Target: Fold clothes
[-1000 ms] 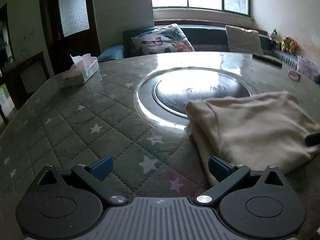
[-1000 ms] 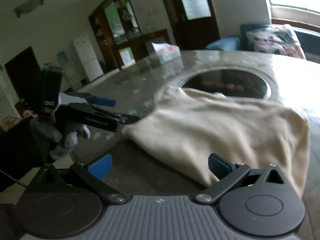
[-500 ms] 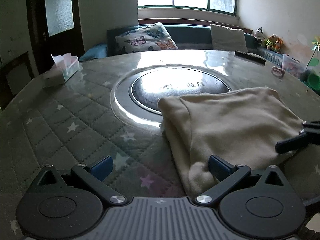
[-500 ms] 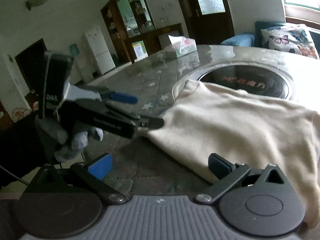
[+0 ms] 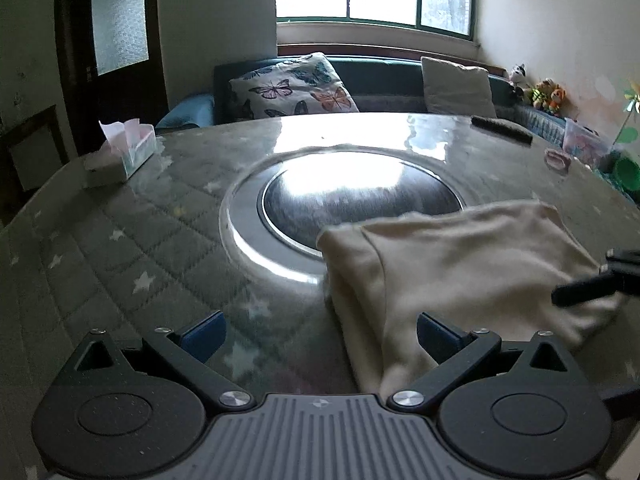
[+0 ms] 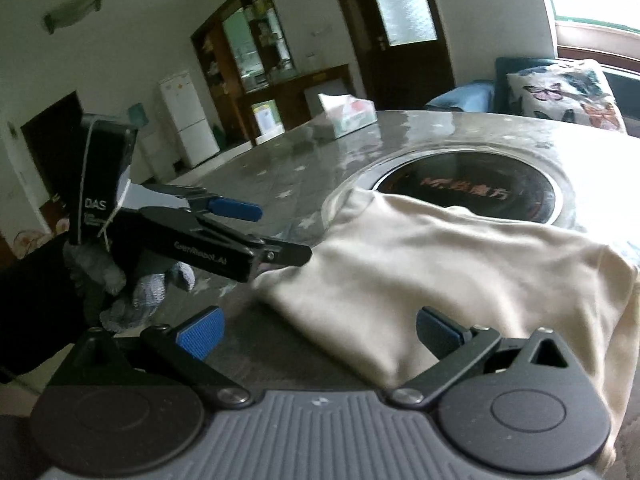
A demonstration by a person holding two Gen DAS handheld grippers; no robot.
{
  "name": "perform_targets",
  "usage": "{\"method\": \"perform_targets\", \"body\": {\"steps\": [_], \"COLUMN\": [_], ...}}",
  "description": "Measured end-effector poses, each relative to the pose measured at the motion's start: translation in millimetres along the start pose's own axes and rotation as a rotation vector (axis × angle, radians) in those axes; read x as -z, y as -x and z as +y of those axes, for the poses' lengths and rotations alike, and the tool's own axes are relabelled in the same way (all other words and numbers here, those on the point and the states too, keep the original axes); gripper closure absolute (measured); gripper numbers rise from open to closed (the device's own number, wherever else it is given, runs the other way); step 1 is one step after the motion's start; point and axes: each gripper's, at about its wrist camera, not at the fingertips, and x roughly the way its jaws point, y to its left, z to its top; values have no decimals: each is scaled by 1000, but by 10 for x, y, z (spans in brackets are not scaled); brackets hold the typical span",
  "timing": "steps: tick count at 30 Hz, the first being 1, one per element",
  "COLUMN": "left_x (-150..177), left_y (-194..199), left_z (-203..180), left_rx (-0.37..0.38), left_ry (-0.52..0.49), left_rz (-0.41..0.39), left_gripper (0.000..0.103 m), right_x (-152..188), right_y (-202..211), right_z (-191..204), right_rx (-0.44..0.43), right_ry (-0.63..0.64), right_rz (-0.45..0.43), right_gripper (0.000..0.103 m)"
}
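Note:
A folded cream garment (image 5: 460, 272) lies on the round table, partly over the dark centre disc; it also shows in the right wrist view (image 6: 420, 268). My left gripper (image 5: 320, 332) is open and empty, its right finger at the garment's near left edge. My right gripper (image 6: 318, 332) is open and empty, its right finger over the garment's near edge. The left gripper also shows in the right wrist view (image 6: 280, 232), open beside the garment's left edge. One finger of the right gripper shows at the right of the left wrist view, over the garment's right corner.
A tissue box (image 5: 120, 154) stands at the table's far left. A dark remote (image 5: 502, 130) and a pink object (image 5: 558, 158) lie at the far right. The table has a quilted star-patterned cover (image 5: 140, 260) and a dark glass centre disc (image 5: 360, 196).
Both grippers have shifted a little around the garment. The left gripper has come closer to the garment's left edge. The garment lies as before.

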Motion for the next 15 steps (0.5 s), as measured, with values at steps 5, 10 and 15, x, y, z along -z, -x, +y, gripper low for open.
{"method": "perform_targets", "body": {"steps": [5, 10, 15], "left_x": [-173, -218, -241], "left_y": [-293, -521, -537], "left_z": [68, 175, 190], "left_rx": [-58, -97, -88], "left_ry": [15, 25, 37], "left_rz": [16, 48, 50], "left_gripper": [0, 0, 0], "right_x": [54, 45, 26], "right_y": [-107, -58, -91], "right_z": [-144, -141, -219], "right_rx": [20, 11, 14], "right_ry": [-48, -39, -54], "right_rz": [36, 25, 29], "right_gripper": [0, 0, 0]}}
